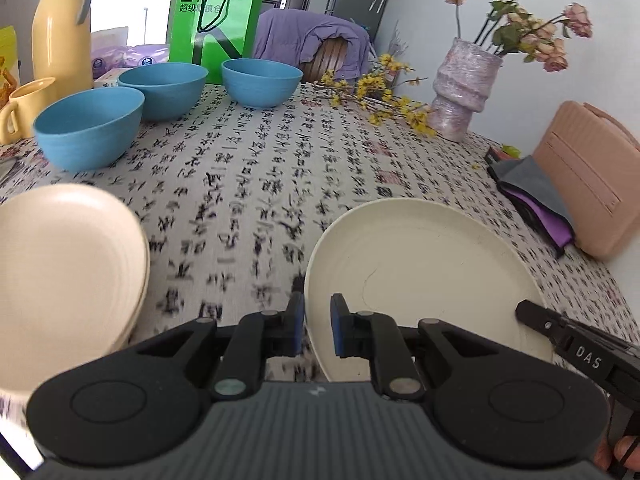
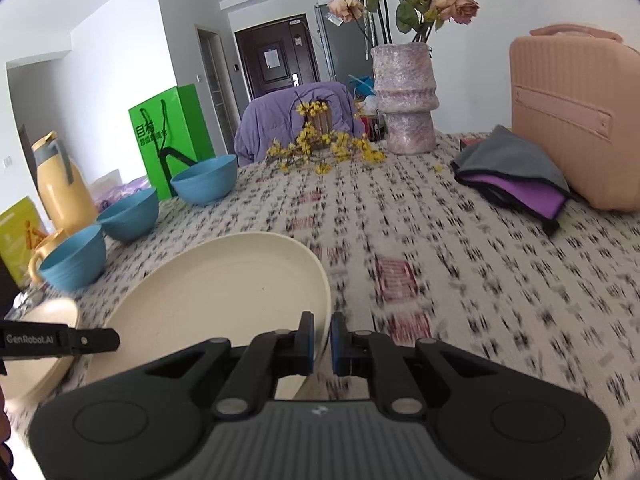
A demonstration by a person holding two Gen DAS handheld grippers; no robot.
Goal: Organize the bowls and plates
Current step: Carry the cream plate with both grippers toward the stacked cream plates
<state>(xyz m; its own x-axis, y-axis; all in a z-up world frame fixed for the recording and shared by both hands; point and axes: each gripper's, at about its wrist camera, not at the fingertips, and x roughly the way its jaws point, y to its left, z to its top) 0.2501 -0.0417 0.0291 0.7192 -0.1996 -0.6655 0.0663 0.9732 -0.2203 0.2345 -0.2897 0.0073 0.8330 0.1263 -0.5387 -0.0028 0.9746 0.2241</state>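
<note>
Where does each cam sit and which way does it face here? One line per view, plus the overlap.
Left wrist: on the left gripper, angled down across the table; its pads pinch the left rim of the cream plate; the right gripper's finger enters lower right.
Right wrist: on the right gripper, facing the far door; its pads pinch the same plate's right rim; the left gripper's finger enters at left.
Shared: the plate, three blue bowls, green bag, vase, pink case.

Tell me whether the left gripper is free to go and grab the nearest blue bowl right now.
Probably not yet. The left gripper is shut on the rim of the cream plate, which the right gripper also clamps. The path to the blue bowl looks open.
</note>
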